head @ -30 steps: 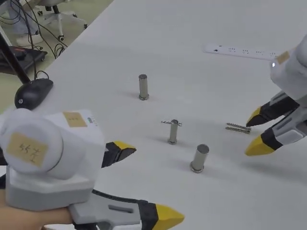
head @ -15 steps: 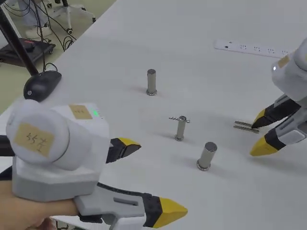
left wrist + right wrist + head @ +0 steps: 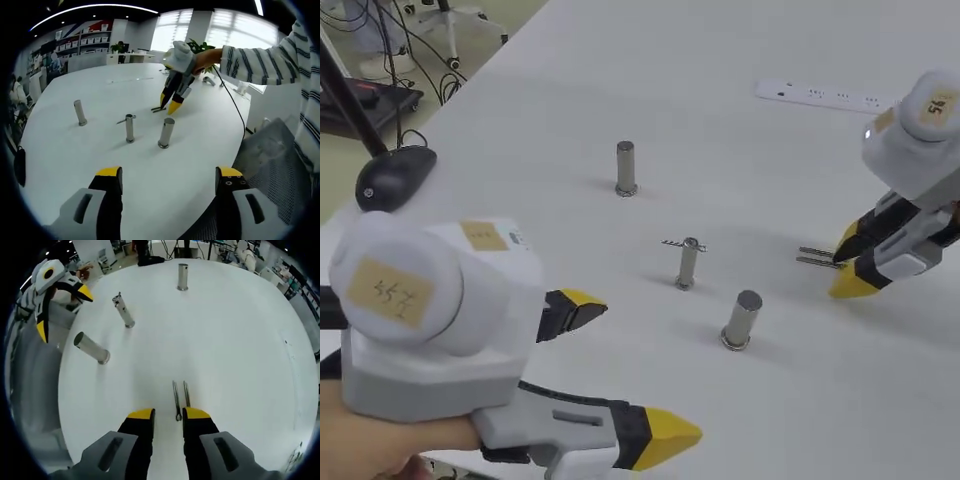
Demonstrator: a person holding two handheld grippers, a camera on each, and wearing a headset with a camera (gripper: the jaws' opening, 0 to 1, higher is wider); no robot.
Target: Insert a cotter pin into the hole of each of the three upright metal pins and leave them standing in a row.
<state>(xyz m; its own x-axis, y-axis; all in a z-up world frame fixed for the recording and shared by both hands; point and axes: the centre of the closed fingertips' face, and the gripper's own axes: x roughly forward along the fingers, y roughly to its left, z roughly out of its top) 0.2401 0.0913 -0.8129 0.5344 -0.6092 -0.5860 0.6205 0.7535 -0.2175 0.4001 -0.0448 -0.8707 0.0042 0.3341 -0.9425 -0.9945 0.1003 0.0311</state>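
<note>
R gripper (image 3: 168,414) jaws part-open astride two cotter pins (image 3: 180,392) on bench (image 3: 240,340); L gripper (image 3: 168,172) jaws wide, empty.

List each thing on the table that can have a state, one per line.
Far metal pin, upright, bare.
Middle metal pin, upright, cotter pin through it.
Near metal pin, upright, bare.
Loose cotter pins, lying flat, ungripped.
Left tool, open, empty.
Right tool, open, empty.
</note>
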